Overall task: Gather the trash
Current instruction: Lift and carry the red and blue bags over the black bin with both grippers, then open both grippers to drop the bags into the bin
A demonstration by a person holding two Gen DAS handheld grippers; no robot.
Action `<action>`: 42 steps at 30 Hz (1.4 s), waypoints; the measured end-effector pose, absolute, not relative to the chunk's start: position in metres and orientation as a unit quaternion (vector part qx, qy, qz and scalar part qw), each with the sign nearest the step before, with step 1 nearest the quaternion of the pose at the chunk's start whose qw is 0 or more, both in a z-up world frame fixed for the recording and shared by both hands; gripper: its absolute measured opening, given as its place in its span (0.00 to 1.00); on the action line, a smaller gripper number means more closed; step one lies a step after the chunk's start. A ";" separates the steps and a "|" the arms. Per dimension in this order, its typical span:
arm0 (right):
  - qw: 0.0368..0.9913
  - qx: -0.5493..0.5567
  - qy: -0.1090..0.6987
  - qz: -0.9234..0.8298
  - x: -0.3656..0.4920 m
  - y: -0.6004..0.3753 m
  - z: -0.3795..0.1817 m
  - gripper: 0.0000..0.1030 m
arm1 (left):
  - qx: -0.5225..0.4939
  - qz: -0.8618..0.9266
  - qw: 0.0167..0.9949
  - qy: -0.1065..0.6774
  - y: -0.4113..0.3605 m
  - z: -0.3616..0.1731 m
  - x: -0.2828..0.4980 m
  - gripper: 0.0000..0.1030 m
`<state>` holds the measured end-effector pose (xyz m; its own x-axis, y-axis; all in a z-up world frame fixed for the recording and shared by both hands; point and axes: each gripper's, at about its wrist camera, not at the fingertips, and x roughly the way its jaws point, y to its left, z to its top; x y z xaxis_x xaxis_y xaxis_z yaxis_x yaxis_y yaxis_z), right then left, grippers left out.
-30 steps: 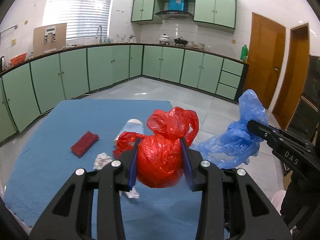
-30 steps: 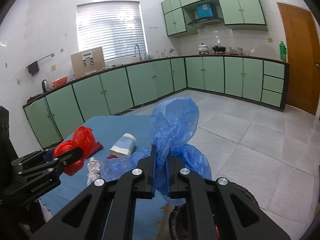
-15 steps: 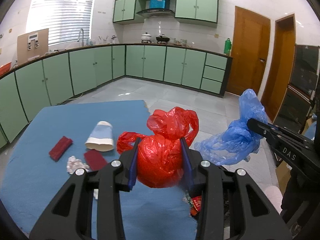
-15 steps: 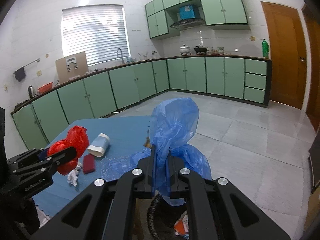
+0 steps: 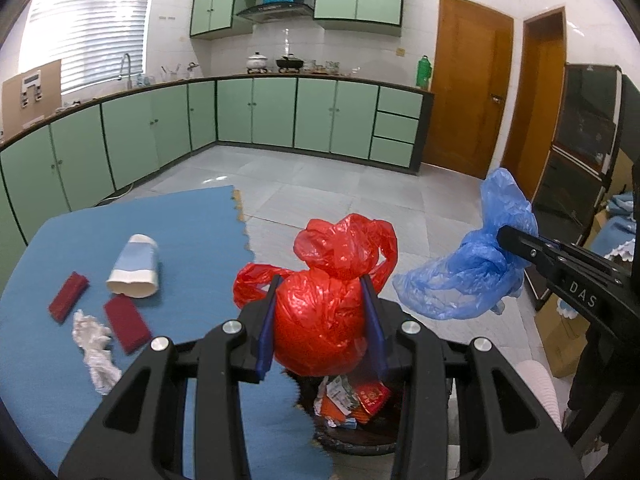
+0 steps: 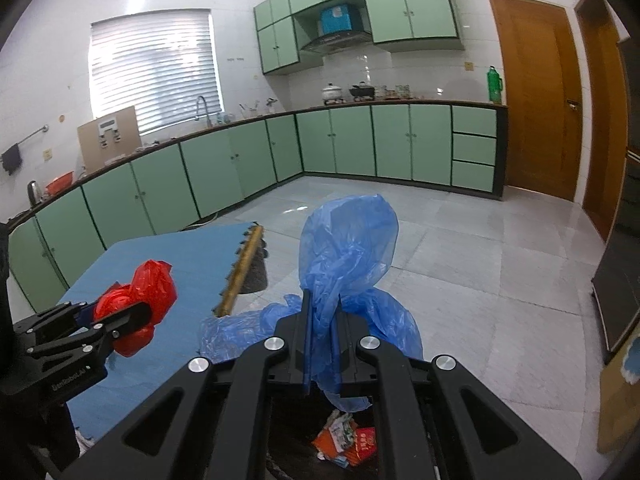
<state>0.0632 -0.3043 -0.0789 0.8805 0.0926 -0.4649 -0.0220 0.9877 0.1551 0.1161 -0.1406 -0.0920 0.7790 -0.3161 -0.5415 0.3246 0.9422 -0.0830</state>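
Observation:
My left gripper (image 5: 320,284) is shut on a knotted, stuffed red plastic bag (image 5: 320,320), its blue pads pressing both sides. It hangs just past the table's right edge, over a dark trash bin (image 5: 352,404) holding wrappers. My right gripper (image 6: 322,300) is shut on a crumpled blue plastic bag (image 6: 344,248), also above the bin (image 6: 344,440). In the left wrist view the blue bag (image 5: 468,272) and right gripper (image 5: 504,234) are at the right. In the right wrist view the red bag (image 6: 140,304) and left gripper (image 6: 136,318) are at the left.
On the blue table mat (image 5: 48,360) lie a fallen paper cup (image 5: 134,270), two red packets (image 5: 68,296) (image 5: 126,328) and a crumpled white tissue (image 5: 96,348). Green cabinets line the far walls. Cardboard boxes (image 5: 560,340) stand at the right on the tiled floor.
Both grippers have swung to the right with their bags, from over the table to past its edge. The trash bin has come into view beneath them.

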 end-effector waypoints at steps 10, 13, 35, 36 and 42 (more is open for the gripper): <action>0.958 0.080 0.274 -0.006 0.068 -0.335 -0.110 0.07 | 0.021 -0.203 0.927 0.314 -0.178 -0.126 0.137 0.35; 0.955 0.084 0.286 -0.013 0.074 -0.344 -0.121 0.07 | 0.026 -0.208 0.923 0.321 -0.189 -0.136 0.144 0.35; 0.931 0.111 0.349 0.002 0.128 -0.369 -0.192 0.33 | 0.033 -0.207 0.906 0.367 -0.224 -0.186 0.198 0.40; 0.931 0.112 0.348 0.000 0.127 -0.369 -0.191 0.35 | 0.032 -0.205 0.906 0.369 -0.225 -0.187 0.198 0.40; 0.934 0.114 0.339 -0.018 0.121 -0.376 -0.186 0.54 | 0.036 -0.209 0.903 0.374 -0.229 -0.192 0.199 0.54</action>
<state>0.1212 -0.3755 -0.1856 0.7695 0.0434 -0.6371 0.1108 0.9735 0.2001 0.1989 -0.2295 -0.1924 0.6323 -0.3506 -0.6908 0.4046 0.9099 -0.0914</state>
